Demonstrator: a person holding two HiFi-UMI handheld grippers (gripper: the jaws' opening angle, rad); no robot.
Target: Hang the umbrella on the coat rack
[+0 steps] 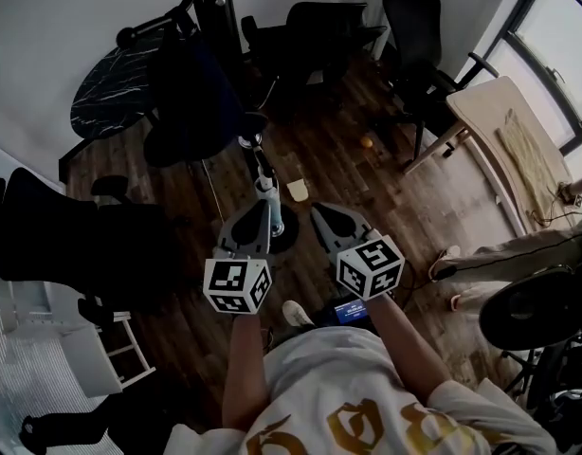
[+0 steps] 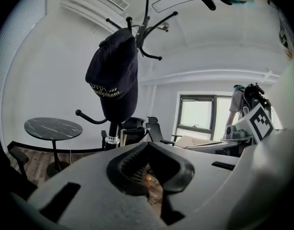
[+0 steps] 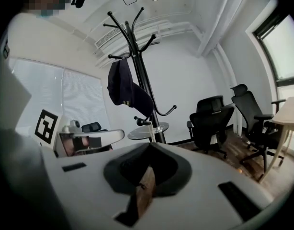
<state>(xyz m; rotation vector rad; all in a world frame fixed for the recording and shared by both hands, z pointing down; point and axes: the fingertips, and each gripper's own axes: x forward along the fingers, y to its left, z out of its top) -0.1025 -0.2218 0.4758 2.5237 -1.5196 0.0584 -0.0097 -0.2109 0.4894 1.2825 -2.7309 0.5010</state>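
Note:
A black coat rack [image 2: 146, 28] [image 3: 137, 56] stands ahead of both grippers. A dark navy folded umbrella [image 2: 113, 75] [image 3: 124, 87] with pale print hangs from one of its upper hooks, handle end down. From the head view it is a dark mass [image 1: 191, 98] with a pale shaft [image 1: 263, 183] below it. My left gripper [image 1: 256, 209] [image 2: 148, 145] is shut and holds nothing, well short of the rack. Beside it my right gripper [image 1: 322, 209] [image 3: 149, 145] is also shut with nothing in it.
A round black marble table [image 1: 111, 93] [image 2: 53, 127] stands left of the rack. Black office chairs [image 1: 414, 27] [image 3: 214, 121] sit behind it and a wooden desk [image 1: 509, 131] at the right. Another person's legs [image 1: 500, 254] show at the right, a white shelf [image 1: 82, 339] at lower left.

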